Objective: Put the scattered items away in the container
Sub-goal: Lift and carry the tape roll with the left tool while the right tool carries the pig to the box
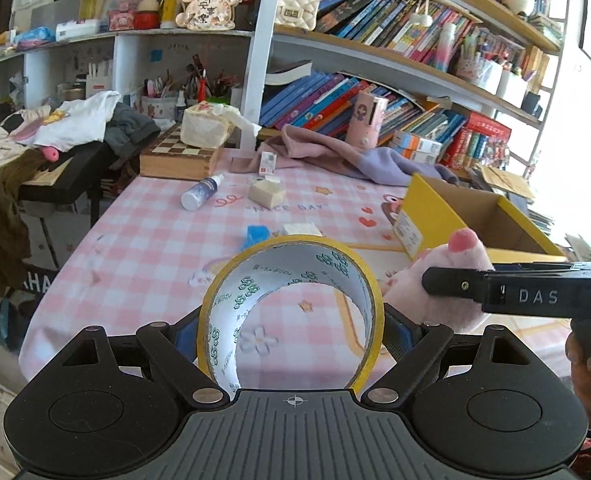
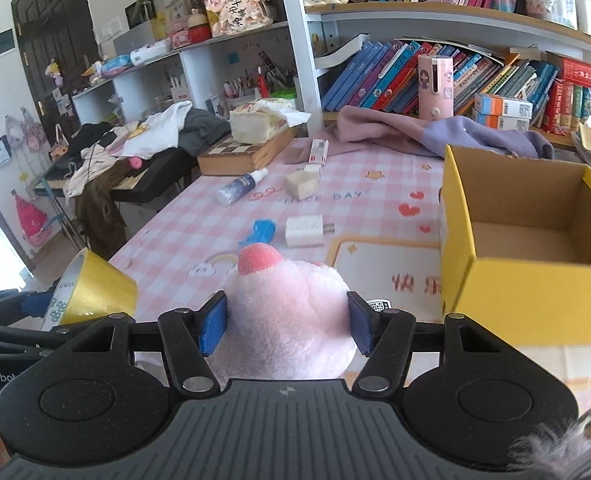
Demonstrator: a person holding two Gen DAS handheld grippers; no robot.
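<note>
Left gripper (image 1: 291, 336) clamped around yellow tape roll (image 1: 291, 316). Right gripper (image 2: 287, 326) squeezing pink plush toy (image 2: 287, 312), just beside yellow cardboard box (image 2: 495, 292).

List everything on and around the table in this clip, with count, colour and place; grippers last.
Box: 1, yellow, open, nothing seen inside, table's right side.
Tape roll: 1, yellow, held in left gripper.
Plush toy: 1, pink, held in right gripper.
Spray bottle: 1, blue-white, lying mid-table.
Charger: 1, white, mid-table.
Blue item: 1, left of charger.
Beige block: 1, beyond charger.
Chessboard: 1, wooden, far left corner.
Cloth: 1, pink-lilac, far edge.
Bookshelf: 1, behind the table, holds many books.
Left gripper: shut on tape roll.
Right gripper: shut on plush toy.
</note>
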